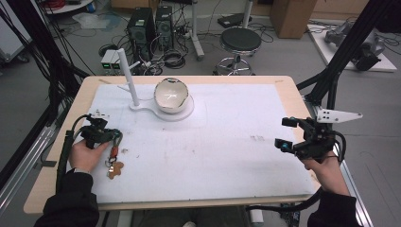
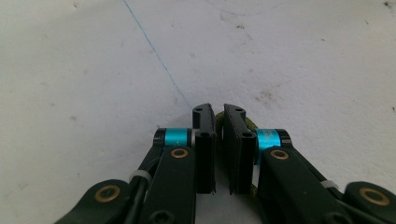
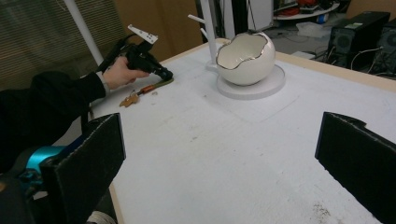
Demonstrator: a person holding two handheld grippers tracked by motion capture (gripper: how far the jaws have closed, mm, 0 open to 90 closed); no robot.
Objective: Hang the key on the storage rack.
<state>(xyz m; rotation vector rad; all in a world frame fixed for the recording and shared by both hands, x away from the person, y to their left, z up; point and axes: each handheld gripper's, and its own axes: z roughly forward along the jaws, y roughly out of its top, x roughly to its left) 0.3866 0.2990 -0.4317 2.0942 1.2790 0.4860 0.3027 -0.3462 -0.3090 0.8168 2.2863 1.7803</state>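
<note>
Two grippers: one in each hand, left gripper [image 1: 115, 137] low at the table's left edge, right gripper [image 1: 282, 134] at the right edge, well apart.
Left gripper state: jaws nearly together, clamped on an olive-green cord loop [image 2: 251, 124] that pokes out beyond and beneath the pads in the left gripper view.
Right gripper state: released, its two black pads [image 3: 88, 161] spread wide with bare table between them; it holds nothing.
Keychain: green loop, orange-red clip [image 1: 113, 152] and a tan flat charm [image 1: 115, 169] that looks gingerbread-shaped, lying on the white mat just beside the left hand [image 1: 86, 153]; the loop end is in the left jaws.
High view extra: whole layout. White mat [image 1: 227, 146] on a wooden table [image 1: 289, 90], stool [image 1: 240, 41] and computer towers [image 1: 142, 26] on the floor behind.
Left gripper view extra: close look at the pinch, plus a thin blue line [image 2: 156, 53] and brown specks on the mat; charm hidden there.
Right gripper view extra: side look at the egg-shaped white bowl [image 3: 244, 58], with a jagged gilt rim and open top, sitting on a round white base [image 3: 271, 84] with an upright peg stand [image 3: 208, 28] just behind it; the left gripper [image 3: 164, 74] is seen far off over the keychain [image 3: 140, 93].
Bowl position: far centre-left of the mat, well apart from both grippers.
</note>
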